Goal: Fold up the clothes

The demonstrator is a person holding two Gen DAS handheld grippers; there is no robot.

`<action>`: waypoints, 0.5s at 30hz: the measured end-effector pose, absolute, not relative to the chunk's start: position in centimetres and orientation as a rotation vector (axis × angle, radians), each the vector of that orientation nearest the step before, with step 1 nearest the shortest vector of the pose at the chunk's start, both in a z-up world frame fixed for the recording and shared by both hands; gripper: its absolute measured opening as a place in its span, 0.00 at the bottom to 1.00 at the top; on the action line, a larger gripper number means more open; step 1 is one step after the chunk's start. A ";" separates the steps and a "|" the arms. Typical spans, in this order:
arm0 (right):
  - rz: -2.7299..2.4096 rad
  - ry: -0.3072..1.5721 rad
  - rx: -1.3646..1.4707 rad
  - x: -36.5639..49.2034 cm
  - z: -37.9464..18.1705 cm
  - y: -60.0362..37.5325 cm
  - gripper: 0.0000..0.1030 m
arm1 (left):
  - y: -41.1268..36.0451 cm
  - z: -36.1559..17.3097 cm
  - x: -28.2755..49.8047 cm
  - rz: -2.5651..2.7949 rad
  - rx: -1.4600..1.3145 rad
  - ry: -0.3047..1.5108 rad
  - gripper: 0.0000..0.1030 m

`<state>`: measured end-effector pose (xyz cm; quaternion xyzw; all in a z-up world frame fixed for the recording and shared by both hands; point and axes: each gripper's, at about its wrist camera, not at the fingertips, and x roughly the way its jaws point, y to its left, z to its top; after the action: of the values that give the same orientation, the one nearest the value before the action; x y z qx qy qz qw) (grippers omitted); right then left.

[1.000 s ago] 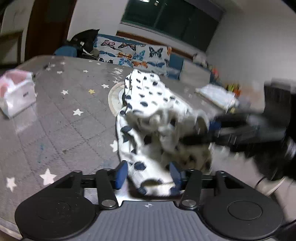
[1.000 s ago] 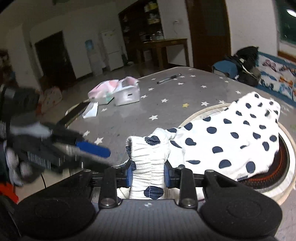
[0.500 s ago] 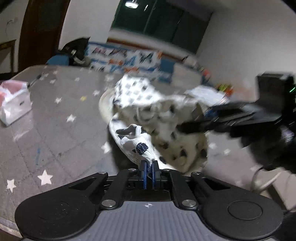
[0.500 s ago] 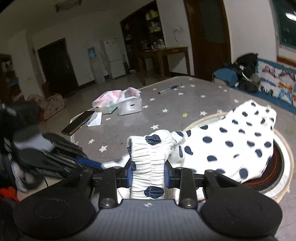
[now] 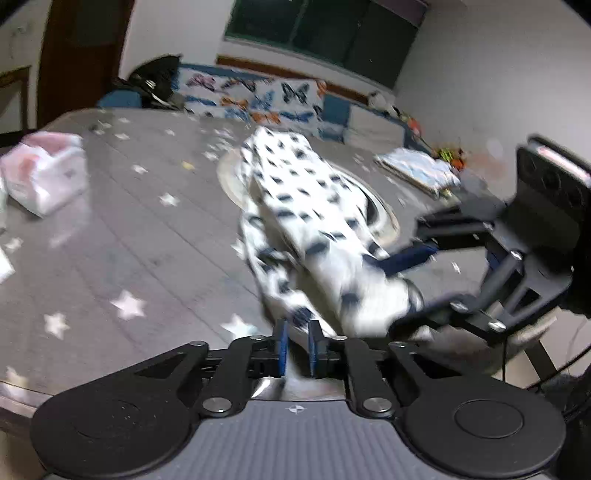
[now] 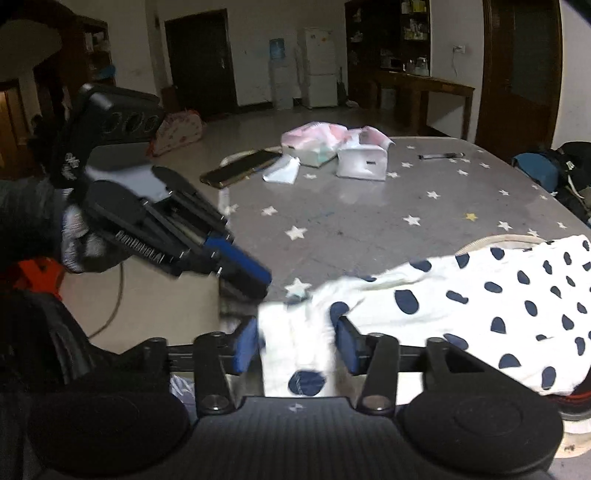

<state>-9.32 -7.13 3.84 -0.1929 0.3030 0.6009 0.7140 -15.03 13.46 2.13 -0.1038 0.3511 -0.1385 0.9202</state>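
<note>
White fabric with navy blobby dots is being shown on the garment [image 6: 498, 295], and the same pattern is being smeared by blur in the left wrist view [image 5: 310, 221]. Grey with white stars, plus one yellow star, is being worn by the table cover [image 6: 369, 218]. Blue pads on black frames are being sported by the right gripper [image 6: 295, 349] and the left gripper [image 5: 295, 347]. Pink and white are being shown on the tissue pack [image 6: 314, 144].

White walls; dark window [image 5: 325, 33] w/ butterfly-print sofa [image 5: 255, 99] below; white fridge [image 6: 319, 66], dark wooden door [image 6: 201, 62], brown wooden side table [image 6: 424, 88]; dim light.
</note>
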 end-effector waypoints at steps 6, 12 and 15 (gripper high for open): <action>1.320 0.672 -0.377 -8.9 5.0 -8.8 0.50 | 13.5 3.4 -13.1 -0.288 -0.272 0.670 0.24; 1.208 0.695 -0.352 -7.5 5.0 -10.4 0.50 | 11.5 2.2 -9.3 -0.298 -0.276 0.717 0.39; 1.157 0.710 -0.324 -6.7 4.7 -11.2 0.50 | 11.3 1.5 -8.5 -0.297 -0.298 0.739 0.35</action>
<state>-6.65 -11.22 4.65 -0.1490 0.3269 0.5328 0.7662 -8.51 11.32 1.51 -0.1444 0.3585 -0.1442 0.9110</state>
